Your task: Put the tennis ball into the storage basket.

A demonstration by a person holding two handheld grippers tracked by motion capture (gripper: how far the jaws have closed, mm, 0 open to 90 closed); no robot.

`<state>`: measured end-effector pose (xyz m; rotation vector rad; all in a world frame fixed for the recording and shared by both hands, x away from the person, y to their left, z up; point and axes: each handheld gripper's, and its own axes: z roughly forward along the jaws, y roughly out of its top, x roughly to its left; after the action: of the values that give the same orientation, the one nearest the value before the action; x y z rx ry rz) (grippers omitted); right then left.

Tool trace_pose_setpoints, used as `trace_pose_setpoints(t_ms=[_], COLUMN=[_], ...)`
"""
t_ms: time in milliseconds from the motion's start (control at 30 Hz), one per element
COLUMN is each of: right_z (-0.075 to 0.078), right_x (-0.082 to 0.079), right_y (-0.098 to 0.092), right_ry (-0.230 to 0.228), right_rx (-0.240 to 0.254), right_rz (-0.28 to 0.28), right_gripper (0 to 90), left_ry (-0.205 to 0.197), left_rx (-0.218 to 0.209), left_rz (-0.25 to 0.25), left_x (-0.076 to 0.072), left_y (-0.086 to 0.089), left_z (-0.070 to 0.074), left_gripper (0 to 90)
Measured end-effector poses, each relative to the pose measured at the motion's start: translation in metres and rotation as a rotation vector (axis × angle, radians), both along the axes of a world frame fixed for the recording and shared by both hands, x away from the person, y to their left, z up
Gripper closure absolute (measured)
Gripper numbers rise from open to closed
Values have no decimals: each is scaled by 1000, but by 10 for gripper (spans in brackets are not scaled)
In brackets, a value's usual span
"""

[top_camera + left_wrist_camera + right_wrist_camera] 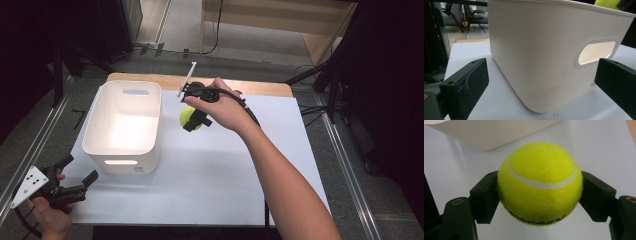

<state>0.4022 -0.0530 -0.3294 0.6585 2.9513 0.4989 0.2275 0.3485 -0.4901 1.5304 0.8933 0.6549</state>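
Leftmost, the left hand-held gripper [80, 181] sits low at the near-left corner of the tabletop [215, 170], gripped by the person's left hand [50, 217], grey three-cornered plate on top. Jaws stand wide apart, nothing between them; they point toward the white bin [124, 125]. In the left gripper view the left hand-held gripper [536, 82] frames the bin's near wall [536, 50], with the oval handle cutout toward the right side; jaws apart from the wall, not touching it. Bin stands upright on the white tabletop, left of centre, and looks empty in the high view.

Next, just right of the bin's far right corner, the tennis ball [190, 117], yellow-green, is clamped in the right hand-held gripper [195, 120]. Right hand [227, 110] comes in from the lower right, forearm crossing the tabletop. Ball is beside the bin, outside it. Right gripper view: right hand-held gripper [540, 195] has both pads pressed on the ball's sides, tennis ball [540, 183] with white seam up, black print on its underside, bin edge at the top left, white tabletop behind.
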Motion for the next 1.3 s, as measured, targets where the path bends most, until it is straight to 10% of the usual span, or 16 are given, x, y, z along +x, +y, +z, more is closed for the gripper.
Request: trace_pose_setpoints(t_ms=[1300], right_z=[17], right_x=[-2], right_y=[53], right_ry=[-17], right_rx=[12], right_rz=[72], right_gripper=[232], left_ry=[3], left_rx=[-9], left_rz=[0], left_x=[1], left_y=[-1], left_z=[0], left_gripper=[0])
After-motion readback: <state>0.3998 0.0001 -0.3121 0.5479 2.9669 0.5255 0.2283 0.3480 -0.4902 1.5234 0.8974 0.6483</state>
